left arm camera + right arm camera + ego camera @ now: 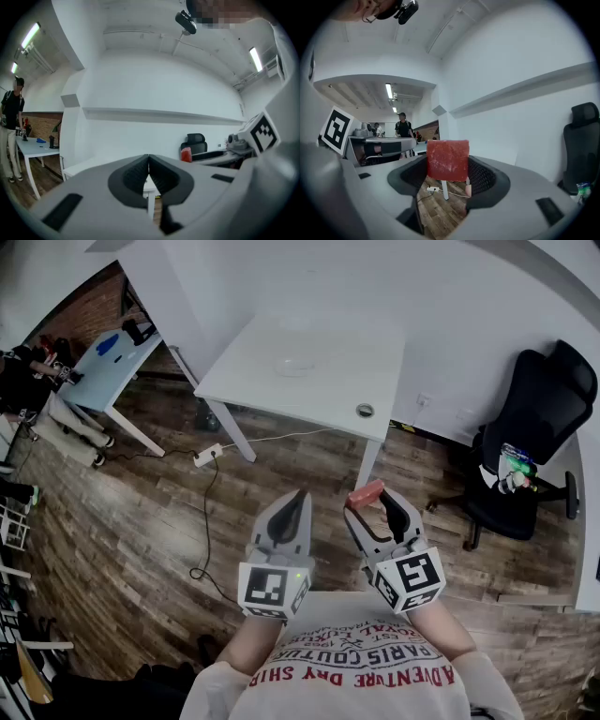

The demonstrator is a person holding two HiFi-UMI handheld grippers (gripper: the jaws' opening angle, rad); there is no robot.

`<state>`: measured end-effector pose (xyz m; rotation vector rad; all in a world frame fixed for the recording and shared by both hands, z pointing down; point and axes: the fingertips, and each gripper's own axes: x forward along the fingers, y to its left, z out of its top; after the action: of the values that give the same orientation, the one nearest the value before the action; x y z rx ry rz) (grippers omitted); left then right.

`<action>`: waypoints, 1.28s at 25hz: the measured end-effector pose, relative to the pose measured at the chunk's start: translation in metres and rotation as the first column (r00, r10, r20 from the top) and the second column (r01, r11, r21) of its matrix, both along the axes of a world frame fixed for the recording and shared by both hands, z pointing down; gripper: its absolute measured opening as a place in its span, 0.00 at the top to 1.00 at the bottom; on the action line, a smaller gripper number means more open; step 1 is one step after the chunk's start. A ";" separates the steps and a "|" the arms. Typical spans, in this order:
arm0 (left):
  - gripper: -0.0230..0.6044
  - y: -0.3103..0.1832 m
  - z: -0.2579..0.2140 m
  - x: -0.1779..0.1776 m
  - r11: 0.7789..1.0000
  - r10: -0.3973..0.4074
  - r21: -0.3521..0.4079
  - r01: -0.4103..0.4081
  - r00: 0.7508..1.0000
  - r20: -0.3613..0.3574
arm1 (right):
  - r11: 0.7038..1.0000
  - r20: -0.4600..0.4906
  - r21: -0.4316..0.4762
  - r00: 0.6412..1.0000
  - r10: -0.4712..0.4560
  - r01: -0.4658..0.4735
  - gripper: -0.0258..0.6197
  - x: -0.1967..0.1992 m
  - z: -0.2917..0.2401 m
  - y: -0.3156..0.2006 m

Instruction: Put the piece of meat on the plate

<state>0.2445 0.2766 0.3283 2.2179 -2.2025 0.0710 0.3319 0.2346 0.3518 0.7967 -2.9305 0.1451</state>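
right gripper [375, 506] pinches the piece of meat [447, 160], left gripper [296, 502] pressed together; plate [295, 366] seemingly on table [352, 338].

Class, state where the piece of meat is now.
Head view, right of centre: the piece of meat is gripped in the right gripper, over the floor before the white table.

Two claws [298, 502] [373, 507], one piece of meat [365, 493], two tables [328, 343] [108, 371], one chair [539, 418]
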 end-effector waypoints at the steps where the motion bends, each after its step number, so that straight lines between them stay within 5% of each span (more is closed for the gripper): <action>1: 0.95 0.000 0.002 0.000 1.000 0.001 -0.004 -0.001 1.000 -0.003 | 1.000 -0.001 -0.001 1.000 0.000 0.000 0.53 -0.001 0.001 0.000; 21: 0.95 -0.023 0.028 -0.016 0.997 -0.014 -0.070 0.013 1.000 -0.026 | 0.996 -0.003 -0.087 0.999 -0.035 0.034 0.53 -0.017 0.019 -0.025; 32: 0.95 -0.085 0.040 -0.108 0.996 0.024 -0.087 -0.030 0.997 -0.072 | 0.989 -0.059 -0.141 0.998 0.028 -0.036 0.53 -0.094 0.037 -0.086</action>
<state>0.1369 0.1912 0.3685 2.1694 -2.0912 0.0863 0.2377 0.1491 0.3891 0.8119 -2.8179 0.3236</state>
